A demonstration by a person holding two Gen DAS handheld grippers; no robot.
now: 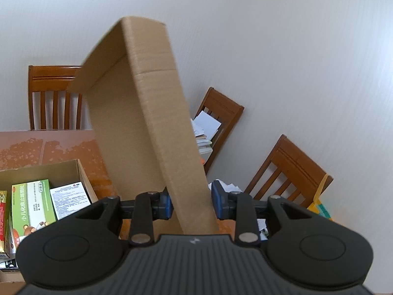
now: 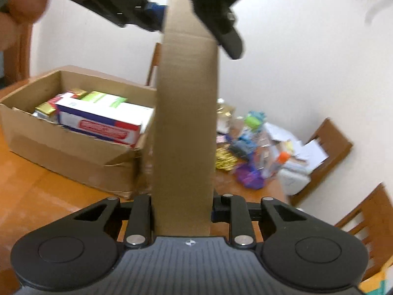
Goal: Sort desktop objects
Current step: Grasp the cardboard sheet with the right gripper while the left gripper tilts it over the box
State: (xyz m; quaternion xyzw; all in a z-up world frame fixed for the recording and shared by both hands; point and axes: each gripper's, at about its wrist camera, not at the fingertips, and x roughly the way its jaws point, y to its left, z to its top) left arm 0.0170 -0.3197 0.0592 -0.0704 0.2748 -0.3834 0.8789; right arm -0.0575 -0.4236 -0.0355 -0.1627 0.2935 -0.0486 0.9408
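Two grippers hold one thing between them: a flat cardboard lid or tray. The left gripper (image 1: 190, 202) is clenched on one narrow edge of the cardboard lid (image 1: 147, 113), its blue pads (image 1: 217, 202) pressing on either side of the wall. The right gripper (image 2: 183, 207) has the opposite edge of the same lid (image 2: 186, 123) filling the space between its jaws, which look closed onto it, though the pads are mostly hidden behind the cardboard. In the right wrist view the left gripper (image 2: 172, 12) shows at the far end of the lid, with part of a hand (image 2: 22, 7) beside it. The lid hangs in the air above the wooden table (image 2: 49, 184), clear of everything, its long axis running from one gripper to the other and its hollow side turned toward the open cardboard box (image 2: 68, 147). That box stands on the table just beside the lid and is packed with medicine cartons (image 2: 98, 120). Farther out, a heap of loose small items (image 2: 248, 145) lies at the table's far side, with wooden chairs (image 1: 285, 169) against the wall. Judging from this, the sorting is largely done and the step in hand is carrying the lid to the box. The next move would call for both hands to swing it level, hollow side down, and line its rim up with the box's opening before lowering.
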